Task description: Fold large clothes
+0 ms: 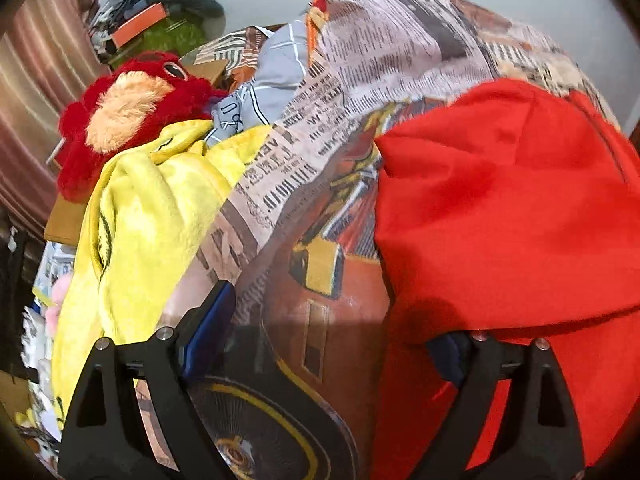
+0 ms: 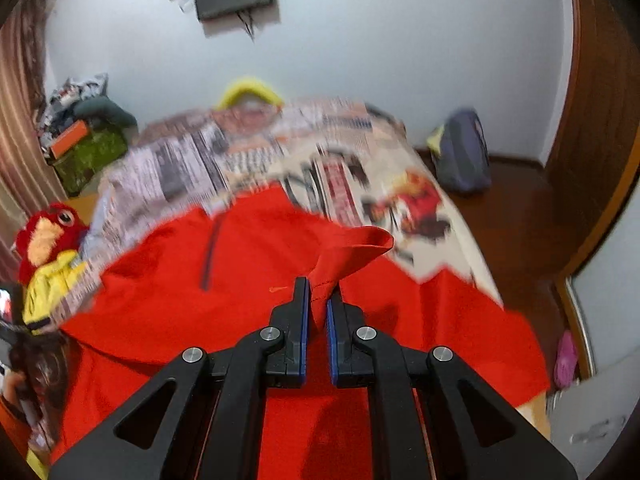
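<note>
Through the left wrist view, the left tool [image 1: 332, 328] stood with its jaws wide apart and nothing between them, above the newspaper-print bedspread [image 1: 360, 80]. The red sweatshirt [image 1: 500, 208] filled the right of the frame, a yellow blanket [image 1: 152, 208] the left.

Through the right wrist view, the right tool [image 2: 318, 300] was clamped on a fold of the red sweatshirt [image 2: 240, 264], which lay spread across the bed at lower centre.

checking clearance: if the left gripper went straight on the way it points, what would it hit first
Most likely the printed bedsheet: the left gripper is open and angled down at it, nothing between the fingers. The red garment lies just beside its right finger, so depth is unclear there.
</note>
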Motion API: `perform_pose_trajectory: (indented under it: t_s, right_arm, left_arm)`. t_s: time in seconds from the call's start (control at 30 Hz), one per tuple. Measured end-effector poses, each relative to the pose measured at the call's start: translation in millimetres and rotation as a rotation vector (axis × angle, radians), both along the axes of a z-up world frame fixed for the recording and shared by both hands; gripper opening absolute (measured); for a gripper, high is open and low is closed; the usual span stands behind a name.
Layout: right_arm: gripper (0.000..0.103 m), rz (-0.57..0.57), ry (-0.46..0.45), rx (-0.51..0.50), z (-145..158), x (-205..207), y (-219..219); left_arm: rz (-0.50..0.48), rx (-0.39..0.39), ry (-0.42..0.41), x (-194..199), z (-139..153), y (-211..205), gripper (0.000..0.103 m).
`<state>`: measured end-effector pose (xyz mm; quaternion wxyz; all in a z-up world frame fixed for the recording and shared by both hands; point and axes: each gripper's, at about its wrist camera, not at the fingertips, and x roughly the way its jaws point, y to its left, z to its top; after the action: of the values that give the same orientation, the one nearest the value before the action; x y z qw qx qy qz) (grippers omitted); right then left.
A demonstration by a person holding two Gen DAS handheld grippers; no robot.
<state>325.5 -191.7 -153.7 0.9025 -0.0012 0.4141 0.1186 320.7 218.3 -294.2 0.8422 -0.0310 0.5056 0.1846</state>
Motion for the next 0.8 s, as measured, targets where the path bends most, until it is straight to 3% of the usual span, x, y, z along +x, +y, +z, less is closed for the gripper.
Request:
perform_pose_trajectory:
  t_s: [0.2, 0.4, 0.63, 0.8]
  right_arm:
    - [0.007, -0.002, 0.208, 0.066, -53.6, 2.6, -31.3]
    - [0.009, 0.003, 0.345, 0.089, -82.5, -15.0, -50.1]
    - [0.015, 0.002, 0.363, 0.002, -78.2, -35.8, -62.4]
    - [0.015, -0.026, 0.282, -0.015, -45.5, -53.2, -80.5]
  left_arm:
    - [-0.067, 0.017, 0.081, -10.3, -19.7, -16.3, 0.089]
    - [-0.083, 0.011, 0.098, -18.4, -20.9, -22.0, 0.089]
    - [-0.135, 0.075, 0.114, -36.4, -4.0, -34.8, 0.089]
    - [-0.153, 0.072, 0.061, -52.3, 26.1, -41.6, 0.089]
